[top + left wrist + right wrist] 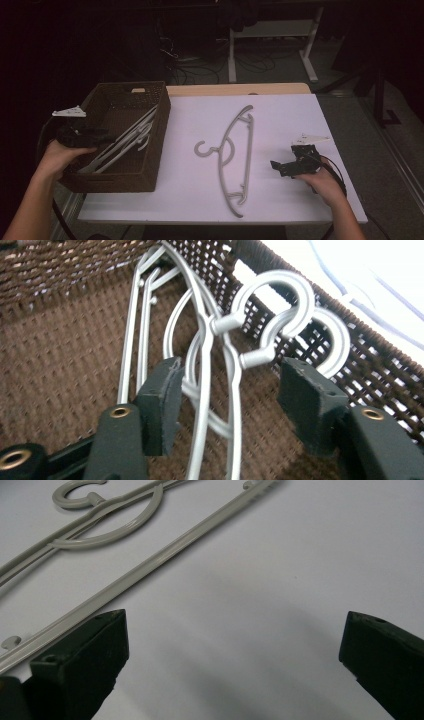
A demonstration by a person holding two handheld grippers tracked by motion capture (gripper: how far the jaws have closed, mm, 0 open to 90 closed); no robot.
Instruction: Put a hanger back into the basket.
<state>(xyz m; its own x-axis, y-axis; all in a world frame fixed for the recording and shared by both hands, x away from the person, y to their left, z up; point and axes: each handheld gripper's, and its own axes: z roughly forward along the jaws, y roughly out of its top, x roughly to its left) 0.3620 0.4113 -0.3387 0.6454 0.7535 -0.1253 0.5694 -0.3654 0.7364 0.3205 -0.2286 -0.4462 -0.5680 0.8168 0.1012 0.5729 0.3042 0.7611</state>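
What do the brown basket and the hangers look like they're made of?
Basket: woven wicker or rattan-like fibre, dark brown, matte; the open weave shows. Hanger on the table: probably moulded plastic, pale grey, smooth. Hangers in the basket: silvery grey with a sheen, plastic or metal, unclear.

Brown woven basket (150,175); grey hangers (200,370); white table (280,120).

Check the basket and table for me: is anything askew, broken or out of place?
Nothing looks damaged. The hangers in the basket lie slanted, hooks propped against the wicker wall. One hanger lies flat on the white table.
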